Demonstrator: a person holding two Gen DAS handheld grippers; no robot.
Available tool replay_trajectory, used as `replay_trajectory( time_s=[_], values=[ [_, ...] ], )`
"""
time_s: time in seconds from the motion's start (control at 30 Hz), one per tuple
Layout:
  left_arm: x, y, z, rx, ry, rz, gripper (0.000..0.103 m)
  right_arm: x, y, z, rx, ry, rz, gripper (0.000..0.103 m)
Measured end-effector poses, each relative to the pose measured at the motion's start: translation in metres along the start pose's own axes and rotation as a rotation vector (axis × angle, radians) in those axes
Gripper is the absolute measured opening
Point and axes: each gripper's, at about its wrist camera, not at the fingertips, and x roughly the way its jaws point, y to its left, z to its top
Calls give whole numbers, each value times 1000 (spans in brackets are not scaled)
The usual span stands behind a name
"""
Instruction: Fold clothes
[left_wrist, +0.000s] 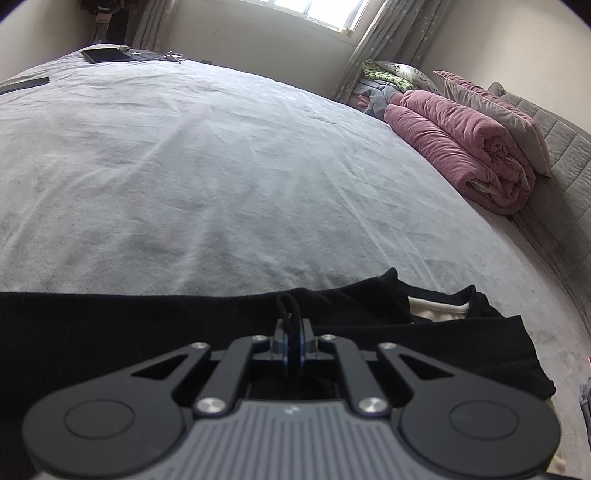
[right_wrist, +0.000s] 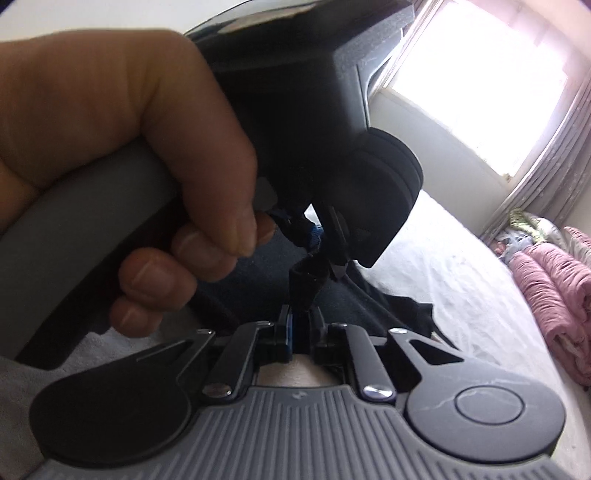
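Note:
A black garment (left_wrist: 147, 332) lies spread across the near edge of the grey bed (left_wrist: 221, 166), with a cream inner patch (left_wrist: 436, 310) showing at its right. My left gripper (left_wrist: 293, 332) is shut on the garment, and a black cord loop (left_wrist: 286, 306) sticks up from between its fingers. In the right wrist view my right gripper (right_wrist: 301, 317) is shut on a raised fold of the black garment (right_wrist: 304, 284). Just above and in front of it, a person's hand (right_wrist: 110, 129) holds the left gripper's handle, very close. Much of the garment is hidden behind the grippers.
A rolled pink quilt (left_wrist: 461, 147) and pillows (left_wrist: 498, 110) lie along the grey padded headboard (left_wrist: 565, 155) at the right. A dark tablet (left_wrist: 105, 55) with cables and a flat dark device (left_wrist: 24, 84) rest at the far left. A bright curtained window (right_wrist: 480, 81) is beyond.

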Motion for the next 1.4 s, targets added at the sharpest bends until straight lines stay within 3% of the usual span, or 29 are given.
replay_trajectory(
  time_s=[0.2,0.3,0.47,0.57,0.73,0.93,1.03,1.17,1.27,1.37,1.4],
  values=[
    [-9,11,3,-60,-35,11,8,-22,-51,-2,292,-39,187,17],
    [-16,17,6,-95,-57,31,10,-33,-82,-13,385,-44,202,17],
    [-35,22,11,-137,-101,38,10,-45,-122,-39,369,-17,125,17],
    [-46,5,11,-97,-117,-2,10,-65,-139,-64,392,4,75,17],
    [-39,-49,-12,68,-53,-62,10,-66,-200,-141,650,76,-2,17],
    [-18,-67,-42,170,42,24,10,-64,-275,-210,902,138,-64,17],
    [-20,-63,-47,176,33,50,10,-66,-281,-235,985,164,-25,19],
    [-30,-62,-46,169,9,89,10,-86,-273,-234,975,158,-53,14],
    [-36,-68,-49,194,-7,99,12,-94,-255,-227,911,142,-51,20],
    [-35,-76,-53,209,-5,92,12,-102,-236,-220,842,126,-47,20],
    [-34,-78,-55,215,-2,93,13,-104,-230,-217,819,120,-45,15]
  ],
)
